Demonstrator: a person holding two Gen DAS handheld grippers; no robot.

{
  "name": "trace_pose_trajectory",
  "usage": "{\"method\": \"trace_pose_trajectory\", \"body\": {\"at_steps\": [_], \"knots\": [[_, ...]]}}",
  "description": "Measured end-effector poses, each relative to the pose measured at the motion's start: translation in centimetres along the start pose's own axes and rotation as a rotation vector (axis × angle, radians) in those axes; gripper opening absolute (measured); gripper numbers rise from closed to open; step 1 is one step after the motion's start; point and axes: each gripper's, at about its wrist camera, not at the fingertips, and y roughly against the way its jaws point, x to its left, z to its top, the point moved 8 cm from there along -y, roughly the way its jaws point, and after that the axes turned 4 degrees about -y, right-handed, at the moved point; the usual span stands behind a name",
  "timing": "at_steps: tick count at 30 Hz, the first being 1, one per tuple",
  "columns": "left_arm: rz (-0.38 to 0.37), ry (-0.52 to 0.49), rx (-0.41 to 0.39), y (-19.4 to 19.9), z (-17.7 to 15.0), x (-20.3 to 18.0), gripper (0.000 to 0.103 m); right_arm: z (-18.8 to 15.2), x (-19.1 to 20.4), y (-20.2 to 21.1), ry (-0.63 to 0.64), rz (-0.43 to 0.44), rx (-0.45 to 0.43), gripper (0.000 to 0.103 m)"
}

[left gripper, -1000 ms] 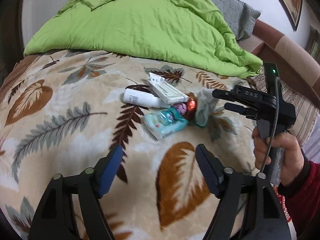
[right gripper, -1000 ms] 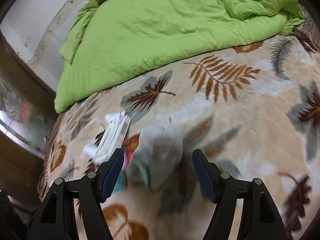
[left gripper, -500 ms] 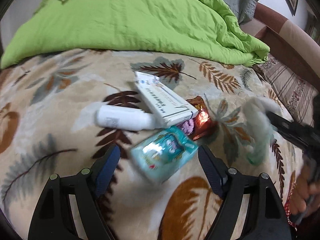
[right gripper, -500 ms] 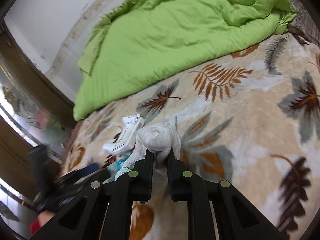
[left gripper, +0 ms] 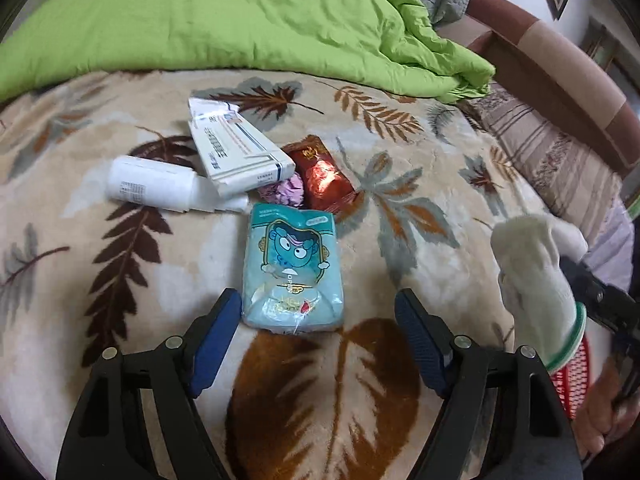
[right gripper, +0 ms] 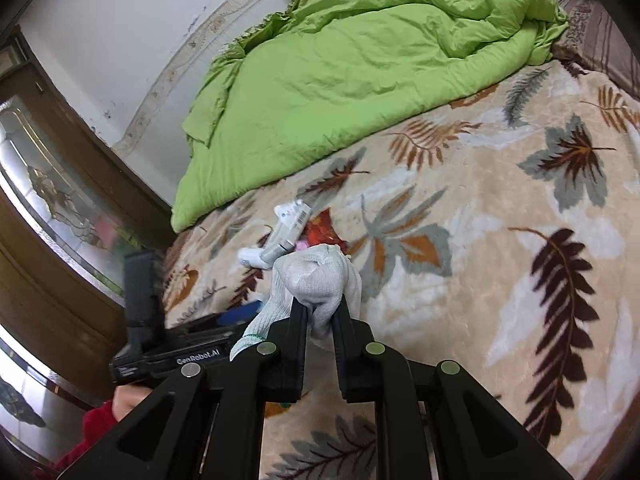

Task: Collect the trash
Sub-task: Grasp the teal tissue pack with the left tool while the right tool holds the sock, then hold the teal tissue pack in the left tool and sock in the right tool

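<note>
Trash lies in a loose cluster on the leaf-patterned blanket of a bed, in front of a green quilt. The cluster, from largest to smallest:

1. Teal wipes pack, flat on the blanket, nearest the left gripper.
2. White carton, resting partly on the white bottle, which lies on its side.
3. Red foil wrapper, just beside the carton.
4. Pink crumpled scrap, wedged between carton, wrapper and wipes pack.

Step in hand: one item is already lifted. The right gripper has its fingers clenched on a white glove, which hangs clear of the blanket; the same glove shows at the right edge of the left wrist view. Its jaws have just closed, with the glove between them.

The left gripper is released, fingers spread wide. The near end of the wipes pack sits between the fingertips; the left pad is close beside the pack edge, the right pad stands apart from it. No pressure on the pack is visible.

Next move, as a judgement: close the left fingers on the wipes pack. The pack is soft and slick, so a grip well across its width is advisable to prevent slipping.

Containers: no bin or bag is identifiable in either view. A red mesh object shows below the glove; whether it is a basket cannot be determined, and its contents are not visible.
</note>
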Motion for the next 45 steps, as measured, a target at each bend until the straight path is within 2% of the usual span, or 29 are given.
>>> {"method": "trace_pose_trajectory", "body": {"at_steps": [2,7,10,12,17,22,27,30,33,37,41,45], "knots": [[0.041,0.007,-0.01,-0.1,0.5,0.1,0.078,-0.3,-0.2,-0.1,0.011,-0.018,0.005,0.013],[0.077,0.02,0.031,-2.0,1.1,0.4,0.078,-0.3,-0.7,0.2,0.02,-0.045,-0.006,0.013],[0.123,0.032,0.036,-3.1,1.0,0.8,0.064,-0.3,-1.0,0.0,0.019,-0.055,0.0,0.013],[0.167,0.021,0.018,-3.0,0.9,1.0,0.047,-0.4,-1.0,0.0,0.02,-0.057,0.002,0.013],[0.157,0.057,-0.028,-1.2,0.4,1.0,0.032,-0.4,-0.9,-0.2,0.038,-0.069,0.0,0.013],[0.151,0.014,-0.07,1.6,-1.4,-1.1,0.031,-0.6,0.1,-0.1,0.085,-0.082,-0.015,0.013],[0.147,0.035,-0.134,5.5,-3.6,-2.2,0.031,-0.7,1.1,0.9,0.127,-0.097,-0.052,0.013],[0.192,0.048,-0.19,8.1,-5.2,-2.6,0.031,-1.5,1.8,1.3,0.14,-0.094,-0.056,0.013],[0.267,0.05,-0.241,9.8,-6.5,-2.7,0.031,-2.3,2.7,1.6,0.162,-0.092,-0.057,0.013],[0.334,0.072,-0.326,11.9,-7.2,-2.4,0.031,-3.4,4.0,1.6,0.211,-0.091,-0.055,0.013],[0.379,0.103,-0.354,12.5,-7.2,-1.7,0.031,-3.9,4.5,1.4,0.247,-0.092,-0.048,0.013],[0.4,0.13,-0.361,12.6,-7.3,-1.0,0.031,-3.4,3.2,1.4,0.207,-0.105,-0.046,0.013]]}}
